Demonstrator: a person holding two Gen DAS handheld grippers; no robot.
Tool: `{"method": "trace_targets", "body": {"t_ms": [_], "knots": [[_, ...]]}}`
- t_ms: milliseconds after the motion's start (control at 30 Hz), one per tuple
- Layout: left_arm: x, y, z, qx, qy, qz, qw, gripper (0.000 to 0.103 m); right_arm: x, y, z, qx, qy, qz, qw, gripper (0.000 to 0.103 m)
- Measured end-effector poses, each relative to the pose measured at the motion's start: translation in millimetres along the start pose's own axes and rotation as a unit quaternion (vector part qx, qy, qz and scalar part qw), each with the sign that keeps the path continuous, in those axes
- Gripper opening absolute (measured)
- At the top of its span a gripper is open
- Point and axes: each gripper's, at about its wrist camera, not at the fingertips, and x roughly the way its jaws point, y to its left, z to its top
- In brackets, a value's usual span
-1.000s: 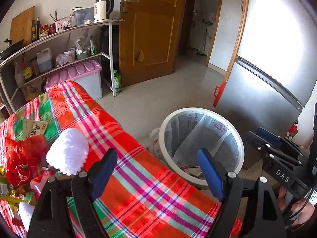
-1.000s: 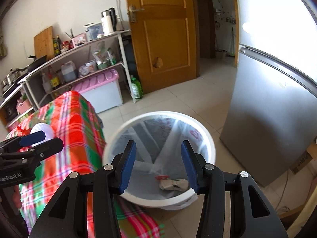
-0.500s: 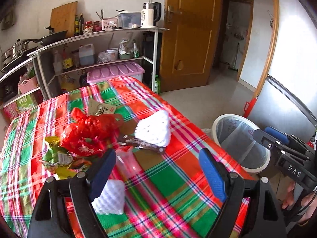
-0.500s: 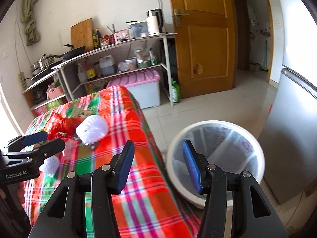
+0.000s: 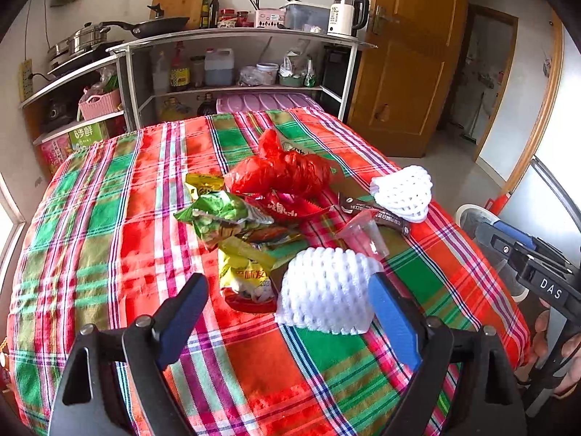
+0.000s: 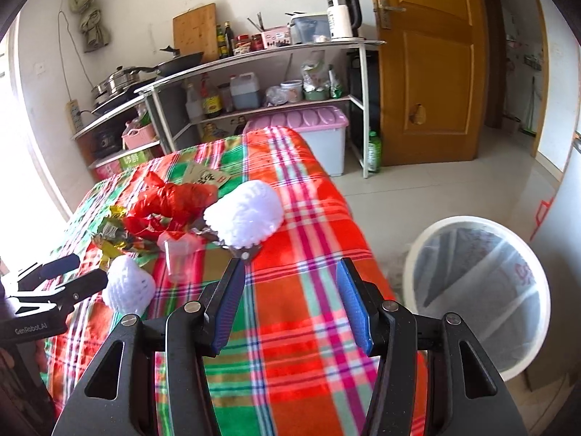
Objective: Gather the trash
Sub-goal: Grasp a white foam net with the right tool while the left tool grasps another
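A trash pile lies on the plaid-covered table [image 5: 109, 218]: a red plastic bag [image 5: 283, 172], a green snack wrapper [image 5: 218, 214], a yellow packet [image 5: 247, 276], a clear cup [image 5: 363, 236], a dark sachet [image 5: 377, 212] and two white foam nets. My left gripper [image 5: 287, 283] hovers with its jaws opening around the near foam net [image 5: 326, 290]; the pads do not press on it. The far foam net [image 6: 245, 214] lies just ahead of my right gripper [image 6: 290, 265], which is open and holds nothing. The lined white bin [image 6: 479, 298] stands on the floor to the right.
Metal shelves [image 5: 236, 36] with pans, bottles and a kettle line the far wall. A pink-lidded box [image 6: 308, 120] sits under them beside the wooden door [image 6: 428, 65]. A grey fridge [image 5: 552, 200] stands behind the bin. A hand [image 5: 559, 363] holds the right gripper's handle.
Both views have swung left from the bin to the table, bringing the trash pile into view. The near foam net now lies between the left jaws, which stand slightly wider.
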Motion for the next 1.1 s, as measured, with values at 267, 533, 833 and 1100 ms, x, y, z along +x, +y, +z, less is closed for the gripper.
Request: {"method": "trace_targets", "body": {"t_ms": [267,533,833,1100], "knots": [[16.3,2.1,-3.0,-0.003,0.026,-0.031,0.9992,0.092,19.1,19.9,1.8,-0.015,0.016,0.009,1.0,0.053],[26.5,-4.3,-1.2,0.001,0.034,-0.043,0.9985,0.092,33.3,13.3,16.3,0.002,0.022,0.018,1.0,0.053],[32.8,-16.9,2.2,0.022,0.04,-0.049,0.9977,0.092,62.3,26.9,41.6,-0.003,0.044,0.062,0.997,0.053],[39.0,-22.2,2.7,0.03,0.051,-0.051,0.9969,0.085,88.8,38.3,48.7,-0.02,0.068,0.043,0.997,0.053]]}}
